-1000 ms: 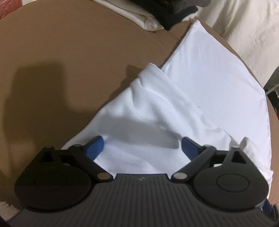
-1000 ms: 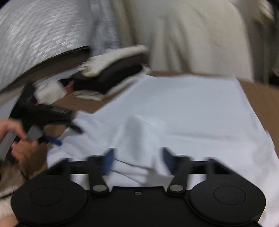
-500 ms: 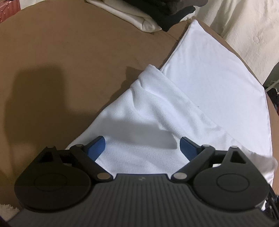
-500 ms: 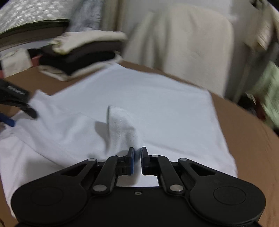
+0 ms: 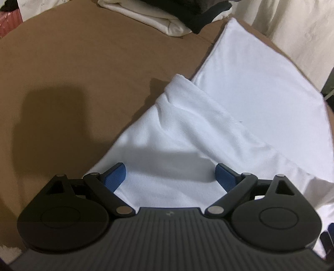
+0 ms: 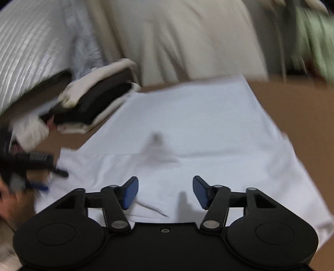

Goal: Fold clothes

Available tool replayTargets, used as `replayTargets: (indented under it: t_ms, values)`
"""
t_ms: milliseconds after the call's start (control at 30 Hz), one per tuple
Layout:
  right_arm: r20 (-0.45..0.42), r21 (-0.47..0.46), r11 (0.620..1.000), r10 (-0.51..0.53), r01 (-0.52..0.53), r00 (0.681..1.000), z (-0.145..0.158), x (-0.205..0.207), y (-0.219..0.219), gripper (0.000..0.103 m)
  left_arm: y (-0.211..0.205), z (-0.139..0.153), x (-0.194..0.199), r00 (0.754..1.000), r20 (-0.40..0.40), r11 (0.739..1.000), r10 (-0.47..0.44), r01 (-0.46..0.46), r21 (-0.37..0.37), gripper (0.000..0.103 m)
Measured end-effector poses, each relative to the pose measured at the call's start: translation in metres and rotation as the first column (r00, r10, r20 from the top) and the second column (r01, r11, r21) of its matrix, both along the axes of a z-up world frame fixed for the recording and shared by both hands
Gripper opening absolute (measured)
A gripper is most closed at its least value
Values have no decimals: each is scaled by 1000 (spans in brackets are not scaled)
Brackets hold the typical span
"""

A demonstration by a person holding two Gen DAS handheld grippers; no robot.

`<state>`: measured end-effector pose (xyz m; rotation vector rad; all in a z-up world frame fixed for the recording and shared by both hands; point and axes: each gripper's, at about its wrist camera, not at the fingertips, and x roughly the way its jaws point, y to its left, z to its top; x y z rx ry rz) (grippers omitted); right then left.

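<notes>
A white garment (image 5: 246,100) lies spread on the brown surface (image 5: 73,68), mostly flat and smooth. In the left wrist view its near portion is folded over the rest as a broad flap (image 5: 177,133), with a soft raised ridge along the fold and a rounded corner reaching the brown surface. In the blurred right wrist view the same white cloth (image 6: 198,116) stretches away as a long panel, crossed by a straight fold line, with a small grey mark near its middle. A stack of folded clothes (image 5: 177,14), cream and dark, sits just beyond its far corner.
</notes>
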<state>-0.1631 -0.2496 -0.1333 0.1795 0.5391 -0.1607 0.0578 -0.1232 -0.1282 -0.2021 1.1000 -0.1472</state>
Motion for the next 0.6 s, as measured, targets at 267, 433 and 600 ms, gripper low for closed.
replayTargets:
  t_ms: [267, 433, 600]
  values:
    - [-120, -253, 967, -46, 15, 992, -30, 48, 39, 16, 3, 3, -3, 1000, 15, 1000, -12, 12, 8, 94]
    - [-77, -247, 959, -164, 141, 983, -3, 13, -7, 6, 30, 7, -5, 999, -45, 979, 27, -36, -200, 94]
    - [-137, -134, 973, -208, 190, 968, 20, -19, -62, 6, 63, 18, -13, 998, -51, 913, 44, -61, -404, 94]
